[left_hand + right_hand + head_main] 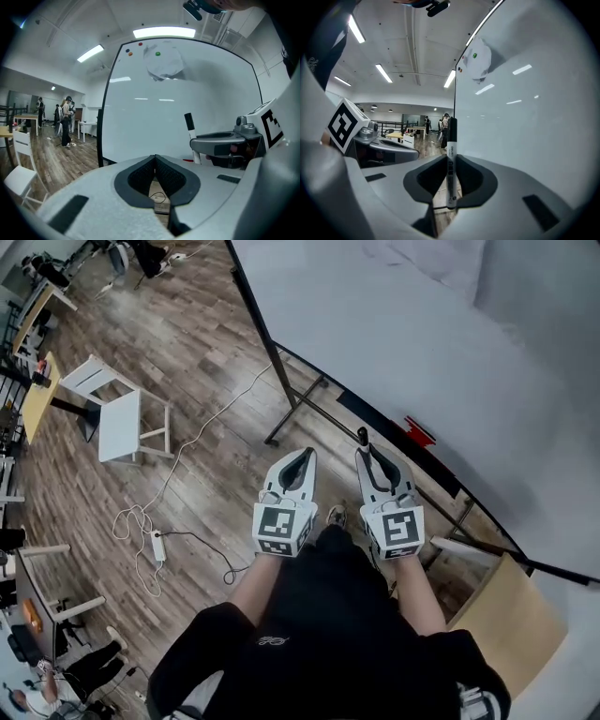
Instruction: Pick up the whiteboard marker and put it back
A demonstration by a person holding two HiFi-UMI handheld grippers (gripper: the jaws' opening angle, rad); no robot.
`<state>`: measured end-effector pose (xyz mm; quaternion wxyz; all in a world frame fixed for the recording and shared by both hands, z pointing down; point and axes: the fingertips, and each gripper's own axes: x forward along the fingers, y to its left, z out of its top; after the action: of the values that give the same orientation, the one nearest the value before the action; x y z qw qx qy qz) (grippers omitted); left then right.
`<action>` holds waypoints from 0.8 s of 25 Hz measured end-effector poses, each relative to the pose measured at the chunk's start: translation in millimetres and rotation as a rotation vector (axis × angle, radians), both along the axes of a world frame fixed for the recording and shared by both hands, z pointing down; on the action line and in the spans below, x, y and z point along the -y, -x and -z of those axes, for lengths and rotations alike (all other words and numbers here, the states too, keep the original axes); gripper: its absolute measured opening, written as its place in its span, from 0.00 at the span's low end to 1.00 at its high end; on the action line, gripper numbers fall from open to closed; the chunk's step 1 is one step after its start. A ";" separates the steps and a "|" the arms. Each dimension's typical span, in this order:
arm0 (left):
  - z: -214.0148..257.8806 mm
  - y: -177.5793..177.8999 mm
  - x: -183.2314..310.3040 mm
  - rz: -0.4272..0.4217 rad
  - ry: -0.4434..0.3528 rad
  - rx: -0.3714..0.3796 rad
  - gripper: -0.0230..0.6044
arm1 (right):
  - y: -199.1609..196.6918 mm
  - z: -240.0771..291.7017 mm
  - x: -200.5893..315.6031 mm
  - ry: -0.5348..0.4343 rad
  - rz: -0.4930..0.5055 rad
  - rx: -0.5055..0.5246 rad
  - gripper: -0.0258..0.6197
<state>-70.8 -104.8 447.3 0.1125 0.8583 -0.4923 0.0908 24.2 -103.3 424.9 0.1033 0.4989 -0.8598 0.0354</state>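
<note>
- Wood-plank floor [216,362] runs under the scene, with a white chair [122,418] and a loose white cable [141,521] on it. A large whiteboard [422,343] on a dark stand fills the upper right of the head view.
- The right gripper [451,161] is clenched on the whiteboard marker [451,136], its jaws pressing the white barrel from both sides.
- The marker stands upright across those jaws, black cap upward. The cap rises above the jaw tips and the lower end hangs below the pads.
- In the head view the cap pokes out past the right gripper's tips, near the whiteboard's lower edge. Whether it touches the board cannot be told.
- The left gripper [155,159] has its jaws closed tip to tip with nothing between them.
- It is held just beside the right gripper, apart from the marker, and both point toward the whiteboard.
</note>
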 end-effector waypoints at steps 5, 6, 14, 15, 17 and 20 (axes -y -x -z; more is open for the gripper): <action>-7.1 -7.0 19.0 0.012 0.032 0.015 0.05 | -8.1 -8.5 24.0 0.033 0.019 -0.010 0.12; -7.4 -9.0 22.8 0.012 0.035 0.018 0.05 | -10.4 -9.5 28.5 0.036 0.023 -0.016 0.12; -42.7 -6.6 56.1 -0.005 0.113 0.023 0.05 | -10.8 -58.0 64.4 0.162 0.045 -0.179 0.12; -47.2 -6.8 60.6 -0.012 0.128 0.012 0.05 | -11.6 -63.3 67.8 0.162 0.044 -0.238 0.12; -51.5 -8.8 70.5 -0.029 0.142 -0.005 0.05 | -14.0 -70.9 76.2 0.147 0.043 -0.377 0.12; -55.9 -7.2 86.9 -0.046 0.147 -0.013 0.05 | -13.6 -86.3 88.0 0.168 0.056 -0.552 0.12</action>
<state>-63.6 -191.7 503.1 0.1764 0.8593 -0.4639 0.1236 37.8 -191.3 511.2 0.3754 0.4554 -0.8066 -0.0336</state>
